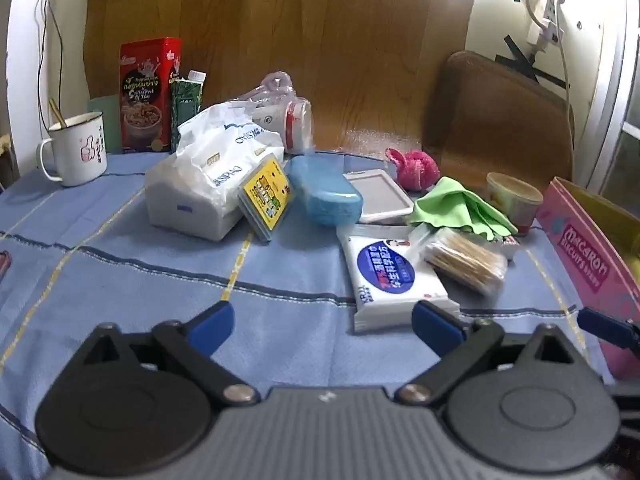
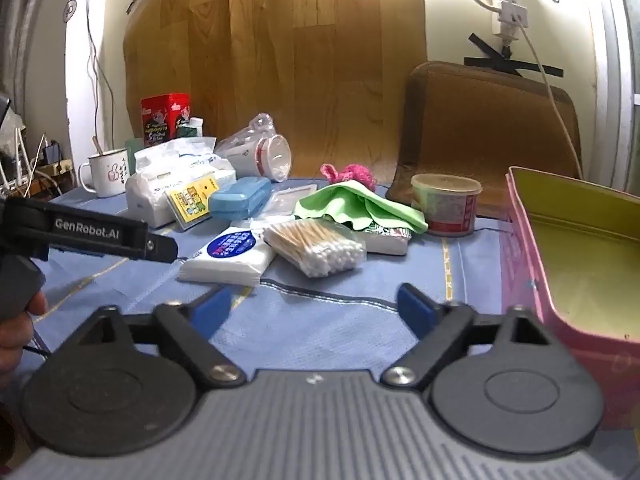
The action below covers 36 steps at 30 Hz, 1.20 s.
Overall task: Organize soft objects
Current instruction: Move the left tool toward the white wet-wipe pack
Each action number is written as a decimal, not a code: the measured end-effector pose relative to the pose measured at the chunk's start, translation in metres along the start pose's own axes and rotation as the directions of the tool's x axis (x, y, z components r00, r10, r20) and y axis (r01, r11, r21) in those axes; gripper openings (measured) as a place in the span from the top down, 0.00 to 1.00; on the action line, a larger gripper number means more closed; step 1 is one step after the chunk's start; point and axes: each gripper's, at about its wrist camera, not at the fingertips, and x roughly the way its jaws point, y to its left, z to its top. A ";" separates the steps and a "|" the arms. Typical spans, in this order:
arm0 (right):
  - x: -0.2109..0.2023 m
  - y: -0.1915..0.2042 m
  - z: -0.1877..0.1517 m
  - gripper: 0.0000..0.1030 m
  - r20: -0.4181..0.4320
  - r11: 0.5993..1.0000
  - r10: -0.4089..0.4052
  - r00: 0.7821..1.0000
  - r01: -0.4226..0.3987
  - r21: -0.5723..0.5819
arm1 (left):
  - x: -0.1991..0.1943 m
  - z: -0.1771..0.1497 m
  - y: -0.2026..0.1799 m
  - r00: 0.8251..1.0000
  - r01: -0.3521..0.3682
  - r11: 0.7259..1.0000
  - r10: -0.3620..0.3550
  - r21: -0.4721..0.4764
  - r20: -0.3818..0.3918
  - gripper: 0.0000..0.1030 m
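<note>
A blue checked tablecloth [image 1: 120, 272] is spread over the table, and the things are gathered at its far half; at the right edge an open pink biscuit box [image 2: 560, 240] is seen, empty inside as far as the right wrist view reaches, its lower part cut off by the frame. The largest soft thing, a white tissue pack [image 1: 188, 184], stands left of centre with its torn top opened upward; a yellow card pack [image 1: 266, 196] is leaned against its right side, and just beside that a blue plastic case [image 1: 324, 190] is laid with its long axis running from far left to near right. A green cloth [image 1: 460, 204] is crumpled at the right, covering partly a printed packet that cannot be read; behind it a pink knitted ball [image 1: 414, 168] is half hidden. A wet wipes pack [image 1: 390, 276] is laid flat nearest to the left gripper [image 1: 322, 326], its long axis pointing away from the camera; a bag of cotton swabs [image 1: 464, 260] overlaps its right edge, lying crosswise. The left gripper is held above the cloth with jaws spread wide and nothing between them; the right gripper [image 2: 312, 310] likewise stands fully spread and empty, near the box. A wrapped cup at the back is perhaps a jar; the blur forbids certainty.
</note>
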 end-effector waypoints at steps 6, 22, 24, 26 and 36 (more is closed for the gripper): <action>0.004 -0.015 0.001 0.32 0.009 0.999 -0.037 0.999 0.037 -0.012 | 0.003 0.002 0.002 0.999 -0.009 1.000 0.009 0.012 -0.031 0.09; 0.011 0.017 0.004 0.34 -0.044 0.997 0.058 0.997 -0.060 -0.043 | 0.010 0.001 0.034 0.989 -0.142 0.990 0.142 0.010 -0.031 0.04; 0.014 0.021 0.003 0.34 -0.053 0.997 0.062 0.997 -0.065 -0.045 | 0.012 0.001 0.039 0.987 -0.158 0.987 0.158 0.015 -0.024 0.04; 0.016 0.025 0.004 0.34 -0.061 0.997 0.061 0.996 -0.064 -0.047 | 0.013 0.001 0.045 0.986 -0.165 0.986 0.165 0.010 -0.023 0.04; 0.021 0.040 0.004 0.34 -0.061 0.997 0.053 0.997 -0.056 -0.057 | 0.018 -0.004 0.059 0.985 -0.171 0.985 0.171 0.009 -0.012 0.04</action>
